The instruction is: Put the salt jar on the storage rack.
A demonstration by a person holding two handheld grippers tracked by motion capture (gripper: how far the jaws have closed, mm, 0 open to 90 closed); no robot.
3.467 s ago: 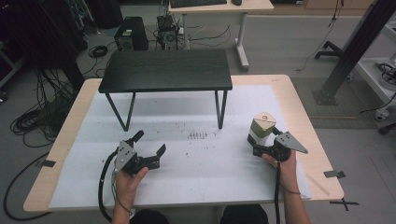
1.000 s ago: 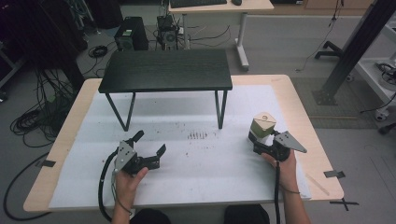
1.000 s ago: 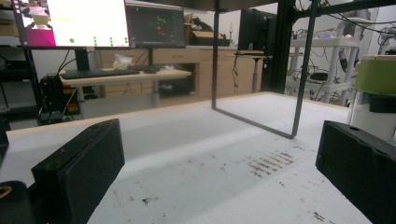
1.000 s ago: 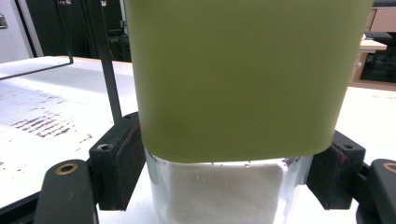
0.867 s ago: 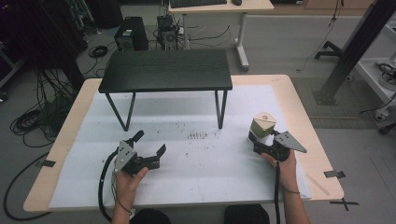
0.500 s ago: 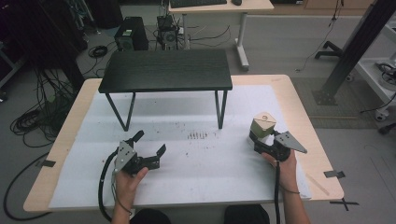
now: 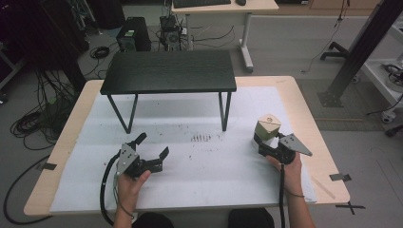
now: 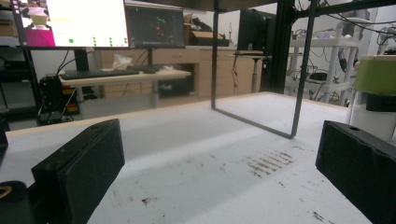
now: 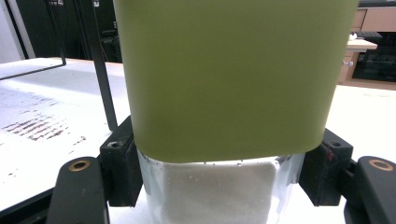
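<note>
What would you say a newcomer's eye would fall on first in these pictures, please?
Probably the container with the olive-green lid near the table's right edge, clamped at its clear lower part, which holds something white, by the right tool. Next comes the small black table standing at the far middle of the white-covered tabletop. The left tool rests open at the near left, with nothing between its jaws.

Right claw point(image 7: 264, 141) just closed, gripping — left claw point(image 7: 152, 145) spread wide.
</note>
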